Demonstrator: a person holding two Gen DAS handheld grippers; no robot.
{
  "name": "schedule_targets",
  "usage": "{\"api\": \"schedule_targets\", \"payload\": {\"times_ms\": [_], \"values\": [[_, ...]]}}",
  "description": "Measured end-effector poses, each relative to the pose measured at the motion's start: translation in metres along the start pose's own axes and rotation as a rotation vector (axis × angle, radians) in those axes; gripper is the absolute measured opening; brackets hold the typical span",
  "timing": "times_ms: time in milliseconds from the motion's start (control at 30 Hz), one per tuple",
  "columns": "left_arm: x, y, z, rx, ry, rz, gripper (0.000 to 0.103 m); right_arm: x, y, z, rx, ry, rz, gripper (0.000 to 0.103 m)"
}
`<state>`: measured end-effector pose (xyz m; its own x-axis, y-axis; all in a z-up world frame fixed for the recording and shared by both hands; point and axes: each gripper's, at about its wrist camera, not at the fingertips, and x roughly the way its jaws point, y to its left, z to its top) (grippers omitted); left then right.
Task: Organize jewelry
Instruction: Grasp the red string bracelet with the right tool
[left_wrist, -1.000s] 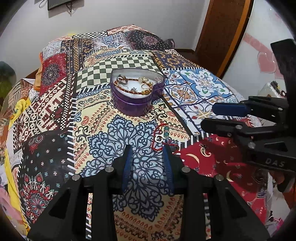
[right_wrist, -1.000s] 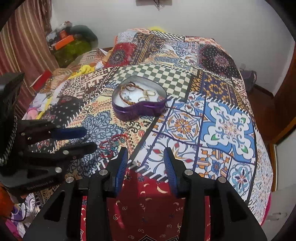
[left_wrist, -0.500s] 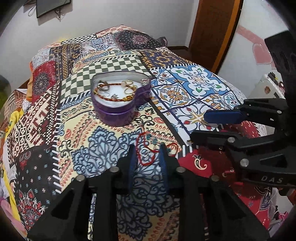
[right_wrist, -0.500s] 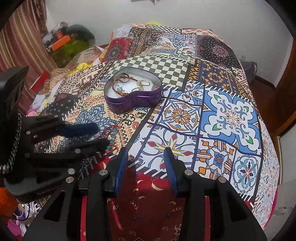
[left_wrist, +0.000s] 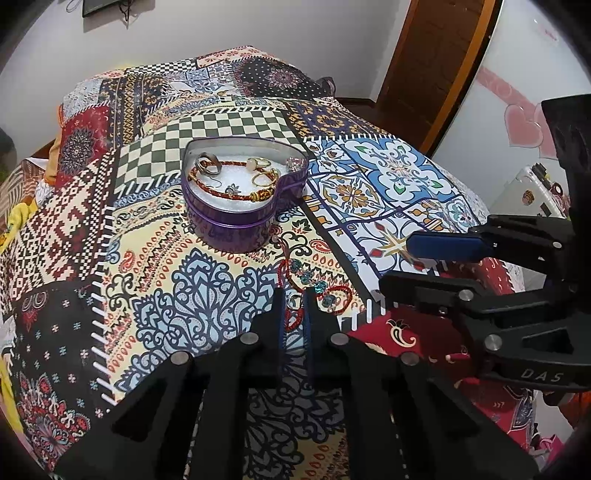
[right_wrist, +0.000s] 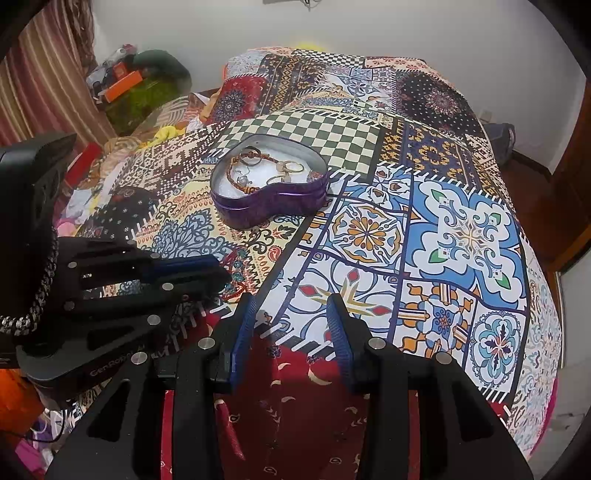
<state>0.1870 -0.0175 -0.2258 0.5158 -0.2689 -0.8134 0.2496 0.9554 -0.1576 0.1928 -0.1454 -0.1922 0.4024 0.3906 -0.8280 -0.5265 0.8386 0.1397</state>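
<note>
A purple heart-shaped tin (left_wrist: 236, 225) stands open on the patchwork bedspread and holds a red-gold braided bracelet (left_wrist: 225, 190) and several rings. It also shows in the right wrist view (right_wrist: 273, 206). A red beaded bracelet with teal stones (left_wrist: 314, 286) lies on the spread in front of the tin. My left gripper (left_wrist: 294, 306) has its jaws narrowed around the near end of this bracelet, with a small gap still showing. My right gripper (right_wrist: 291, 317) is open and empty above the spread, to the right of the left gripper (right_wrist: 207, 273).
The patchwork bedspread (left_wrist: 388, 184) covers the whole bed. A wooden door (left_wrist: 436, 55) and a white cabinet with pink hearts (left_wrist: 524, 125) stand to the right. Clutter and a curtain (right_wrist: 44, 81) lie on the far left side.
My left gripper moved forward over the red beaded bracelet and its jaws closed in around the bracelet's near end. The right gripper stayed open and shifted only slightly.
</note>
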Motion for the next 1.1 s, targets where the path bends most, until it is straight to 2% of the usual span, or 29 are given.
{"api": "schedule_targets", "payload": {"times_ms": [200,300,400,533,767,800,867,1000,1100], "values": [[-0.032,0.002,0.002,-0.001,-0.082,0.014,0.007,-0.002,0.005,0.004,-0.01,-0.006,0.013,0.036],[-0.042,0.006,0.001,-0.004,-0.103,0.03,0.007,0.001,0.013,0.007,-0.033,0.01,0.062,0.036],[-0.047,0.014,-0.001,-0.019,-0.107,0.045,0.007,0.011,0.025,0.011,-0.067,0.034,0.084,0.036],[-0.049,0.024,-0.008,-0.04,-0.098,0.054,0.007,0.028,0.036,0.016,-0.115,0.083,0.069,0.036],[-0.05,0.027,-0.017,-0.052,-0.093,0.054,0.007,0.039,0.047,0.018,-0.192,0.1,0.057,0.035],[-0.051,0.027,-0.017,-0.054,-0.094,0.053,0.007,0.04,0.048,0.018,-0.202,0.097,0.055,0.034],[-0.051,0.026,-0.017,-0.055,-0.097,0.054,0.007,0.04,0.05,0.016,-0.212,0.09,0.057,0.016],[-0.055,0.024,-0.016,-0.05,-0.109,0.062,0.007,0.038,0.048,0.014,-0.199,0.072,0.044,0.007],[-0.059,0.024,-0.016,-0.051,-0.118,0.068,0.007,0.035,0.041,0.016,-0.153,0.056,0.046,0.007]]}}
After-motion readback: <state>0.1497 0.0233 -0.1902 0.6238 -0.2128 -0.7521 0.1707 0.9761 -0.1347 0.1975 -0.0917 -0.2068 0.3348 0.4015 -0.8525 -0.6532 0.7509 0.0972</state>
